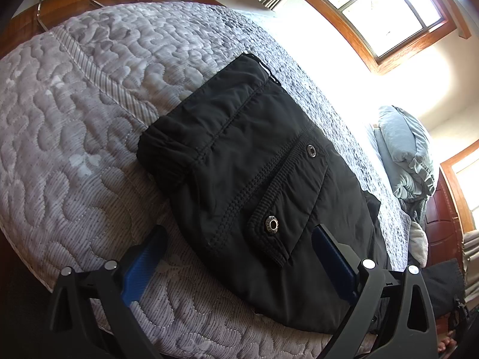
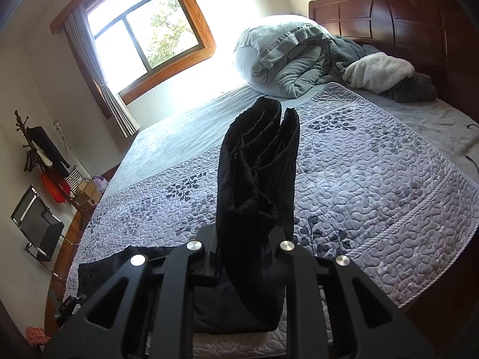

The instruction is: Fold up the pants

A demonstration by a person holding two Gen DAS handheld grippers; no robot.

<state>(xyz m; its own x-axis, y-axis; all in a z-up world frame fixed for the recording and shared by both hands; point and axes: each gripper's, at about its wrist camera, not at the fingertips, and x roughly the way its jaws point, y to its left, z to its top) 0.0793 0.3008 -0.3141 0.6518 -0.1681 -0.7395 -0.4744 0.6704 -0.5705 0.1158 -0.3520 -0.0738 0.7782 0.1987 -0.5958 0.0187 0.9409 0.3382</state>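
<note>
The black pants [image 1: 248, 176] lie folded into a thick bundle on the quilted bed, a snap-button pocket facing up. My left gripper [image 1: 239, 257] is open just above the bundle's near end, its blue-padded fingers [image 1: 143, 266] on either side and holding nothing. My right gripper [image 2: 244, 239] is shut on the black pants [image 2: 257, 173], pinching a thick folded stack whose layered edges stick up between the fingers.
The grey-lilac quilt [image 2: 374, 179] covers the bed. Rumpled duvet and blankets [image 2: 299, 59] pile at the wooden headboard [image 2: 404, 15]. Windows [image 2: 143, 30] glare brightly. A chair and clutter [image 2: 39, 224] stand on the floor to the left.
</note>
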